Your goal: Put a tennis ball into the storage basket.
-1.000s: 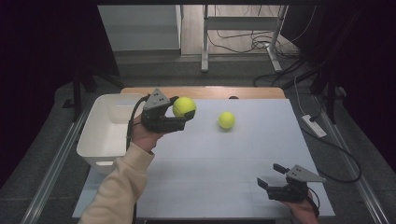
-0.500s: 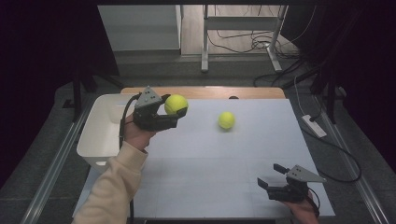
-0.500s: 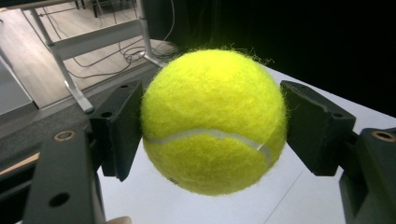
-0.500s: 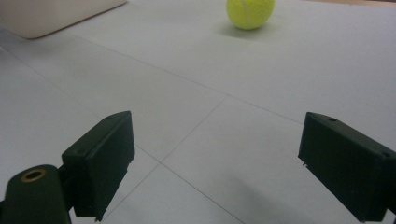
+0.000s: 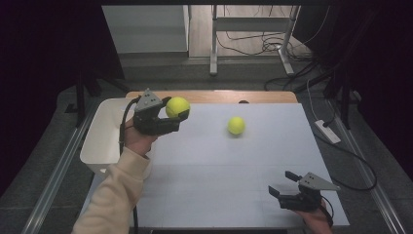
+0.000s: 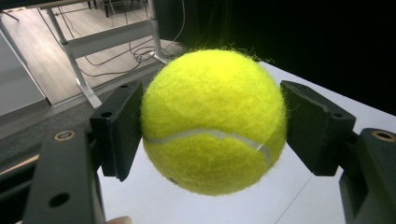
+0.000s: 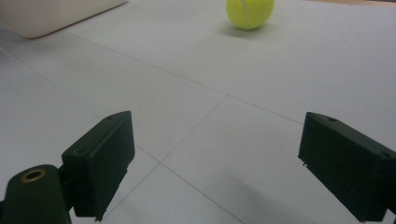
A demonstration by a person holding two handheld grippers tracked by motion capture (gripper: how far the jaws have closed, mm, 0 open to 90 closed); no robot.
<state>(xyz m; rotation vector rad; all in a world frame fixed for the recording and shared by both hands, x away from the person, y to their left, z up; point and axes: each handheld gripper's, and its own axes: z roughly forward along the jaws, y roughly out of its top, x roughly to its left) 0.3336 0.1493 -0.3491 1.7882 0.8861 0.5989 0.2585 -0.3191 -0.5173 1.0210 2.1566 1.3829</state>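
Carrying ball [image 5: 178, 107] leftward toward bin [image 5: 102, 141], left gripper [image 5: 181, 115] fingers clamping it; right gripper [image 5: 285, 184] fingers wide, idling.

Left tongs [image 5: 179, 115] clamp a tennis ball [image 5: 177, 107] beside the white bin [image 5: 100, 141]; second ball [image 5: 236, 126] lies mid-desk [image 5: 224, 170]; right tongs [image 5: 285, 184] gape.

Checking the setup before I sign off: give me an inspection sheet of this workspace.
Surface: white table top, bare apart from one ball.
Job's things: held tennis ball, near the white bin at the table's left edge; second tennis ball lies loose on the table.
Clutter: nothing seen.
Grippers: left tool shut on the held ball, above the table; right tool open, empty, low at the near right corner.
Cables: loose cables on the floor beyond; power strip at right.
Surroundings: dark curtains, metal frame legs.
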